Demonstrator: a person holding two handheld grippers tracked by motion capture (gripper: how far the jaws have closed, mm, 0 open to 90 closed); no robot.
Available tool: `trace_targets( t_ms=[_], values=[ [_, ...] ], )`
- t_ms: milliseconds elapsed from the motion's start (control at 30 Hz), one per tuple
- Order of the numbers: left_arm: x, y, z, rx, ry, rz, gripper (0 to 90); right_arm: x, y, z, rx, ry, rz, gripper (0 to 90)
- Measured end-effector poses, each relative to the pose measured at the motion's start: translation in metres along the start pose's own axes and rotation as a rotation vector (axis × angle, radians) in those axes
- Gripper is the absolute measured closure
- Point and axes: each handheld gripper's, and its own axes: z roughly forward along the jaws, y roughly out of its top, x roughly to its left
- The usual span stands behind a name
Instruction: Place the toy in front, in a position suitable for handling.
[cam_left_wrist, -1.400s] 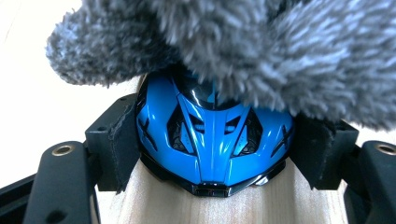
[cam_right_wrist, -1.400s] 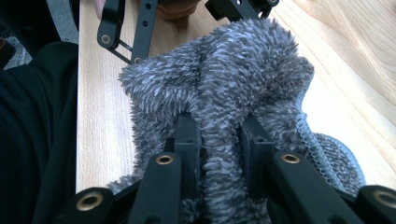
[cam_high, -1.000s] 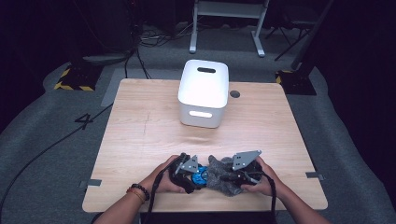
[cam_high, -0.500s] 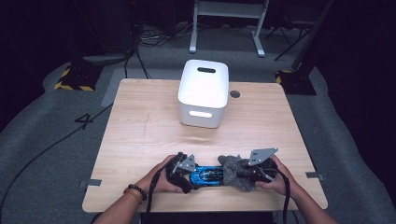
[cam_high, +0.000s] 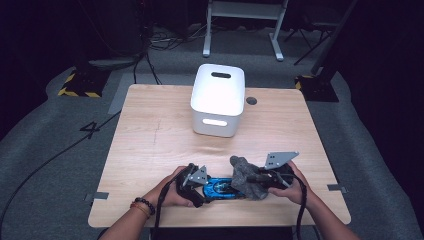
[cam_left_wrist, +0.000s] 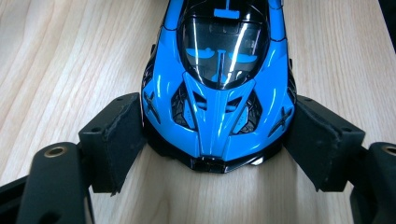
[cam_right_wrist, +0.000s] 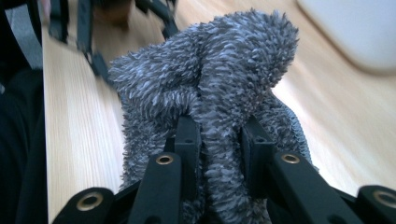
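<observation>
A shiny blue toy car (cam_high: 220, 188) lies on the wooden table (cam_high: 150, 140) near its front edge. My left gripper (cam_high: 204, 189) has the car's nose (cam_left_wrist: 219, 93) between its pads (cam_left_wrist: 116, 135), which touch both sides. Its jaws have opened slightly within the last second, and the car is still between them. To the right, my right gripper (cam_high: 262, 181) is shut on a bunched grey fluffy cloth (cam_high: 246, 177). The cloth (cam_right_wrist: 210, 79) is pinched between that gripper's jaws (cam_right_wrist: 219, 140) and rests against the car's far end.
A white plastic bin (cam_high: 218, 100) with a handle slot stands at the table's back centre. A dark round cable hole (cam_high: 251, 100) sits just right of it. Bare wood lies between the bin and my hands. Cables and a metal stand are on the floor beyond.
My right gripper has drawn the grey cloth to the right off the car, which now shows blue between the two grippers. The left hand has stayed put.
</observation>
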Motion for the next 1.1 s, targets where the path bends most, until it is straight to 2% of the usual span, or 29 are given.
trace_targets(
  t_ms=[33, 67, 200, 367, 433, 500, 533, 633, 767, 900, 1000, 1100],
  values=[
    [0.0, 0.001, 0.001, 0.003, -0.003, -0.003, 23.3, 0.003, 0.01, 0.012, 0.007, 0.007, -0.02, 73.3],
    [0.001, 0.001, 0.001, -0.002, -0.004, 0.007, 23.3, 0.003, 0.01, 0.012, 0.007, 0.007, -0.02, 73.3],
    [0.002, 0.0, 0.002, -0.019, -0.012, 0.01, 23.5, 0.008, 0.022, 0.04, 0.083, 0.029, -0.061, 73.7],
    [0.001, 0.0, 0.002, -0.017, -0.011, 0.009, 23.5, 0.011, 0.032, 0.058, 0.115, 0.05, -0.059, 73.6],
    [0.002, 0.0, 0.002, -0.016, -0.013, 0.012, 23.6, 0.015, 0.035, 0.066, 0.15, 0.051, -0.088, 73.5],
    [0.002, 0.0, 0.002, -0.018, -0.014, 0.014, 23.6, 0.014, 0.036, 0.066, 0.151, 0.054, -0.082, 73.5],
    [0.002, 0.0, 0.002, -0.017, -0.014, 0.015, 23.7, 0.009, 0.034, 0.067, 0.145, 0.064, -0.05, 73.5],
    [0.001, 0.0, 0.003, -0.018, -0.011, 0.012, 23.7, 0.007, 0.032, 0.067, 0.14, 0.066, -0.036, 73.5],
    [0.001, 0.0, 0.003, -0.019, -0.009, 0.011, 23.7, 0.009, 0.032, 0.062, 0.16, 0.015, -0.074, 73.5],
    [0.001, 0.0, 0.003, -0.018, -0.007, 0.009, 23.7, 0.0, 0.021, 0.05, 0.195, -0.03, -0.09, 73.7],
    [0.001, 0.0, 0.003, -0.018, -0.007, 0.01, 23.7, -0.011, 0.009, 0.037, 0.176, -0.019, -0.038, 73.8],
    [0.001, 0.0, 0.003, -0.017, -0.007, 0.006, 23.7, -0.017, 0.0, 0.024, 0.166, -0.028, -0.019, 73.9]
  ],
)
